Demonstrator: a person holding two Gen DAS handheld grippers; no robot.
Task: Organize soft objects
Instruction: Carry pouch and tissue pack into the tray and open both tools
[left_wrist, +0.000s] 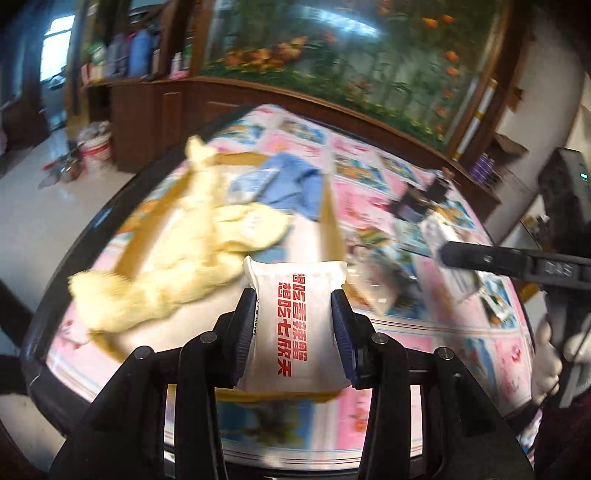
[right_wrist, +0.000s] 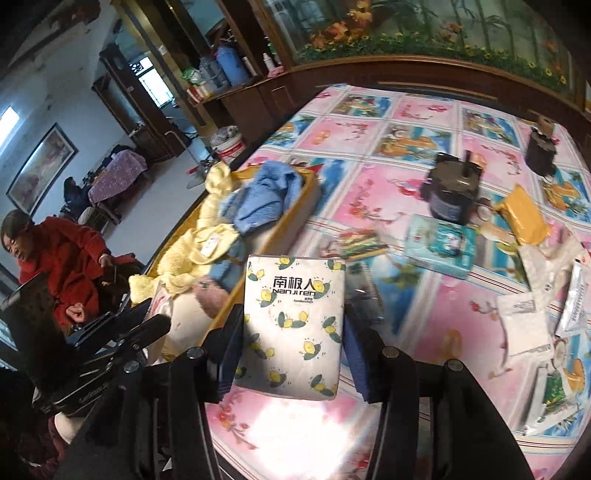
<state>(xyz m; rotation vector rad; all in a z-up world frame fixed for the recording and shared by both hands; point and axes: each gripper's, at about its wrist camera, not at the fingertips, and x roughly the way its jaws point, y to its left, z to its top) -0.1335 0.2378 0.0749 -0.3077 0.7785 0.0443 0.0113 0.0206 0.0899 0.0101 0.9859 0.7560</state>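
Far left in the right wrist view: a person in red (right_wrist: 62, 258), seated beyond the table edge. Next, the left gripper (left_wrist: 295, 314), jaws narrowed and pressed against both sides of a white packet with red lettering (left_wrist: 297, 321), held up above the near end of a shallow brown tray (left_wrist: 330, 225). In the tray: a pale yellow fleecy cloth (left_wrist: 177, 266) sprawled across the left side and spilling over the rim, a blue towel (right_wrist: 264, 197) bunched at the far end, a small pink fuzzy item (right_wrist: 212, 293) near the front in the right wrist view. Under everything, a table (right_wrist: 388, 192) covered with a pink and blue patterned cloth.

To the right of the tray: the right gripper (right_wrist: 293, 325), jaws at a middling width and closed on a tissue pack with lemon print (right_wrist: 291, 328), lifted clear of the table. Farther right on the table: a small striped packet (right_wrist: 364, 240), a teal tissue pack (right_wrist: 439, 245), a black motor-like block (right_wrist: 452, 192), a yellow-orange packet (right_wrist: 524, 218), a dark cylinder (right_wrist: 541, 151) near the far edge, several white wrapped packets (right_wrist: 524, 325) at the right side.
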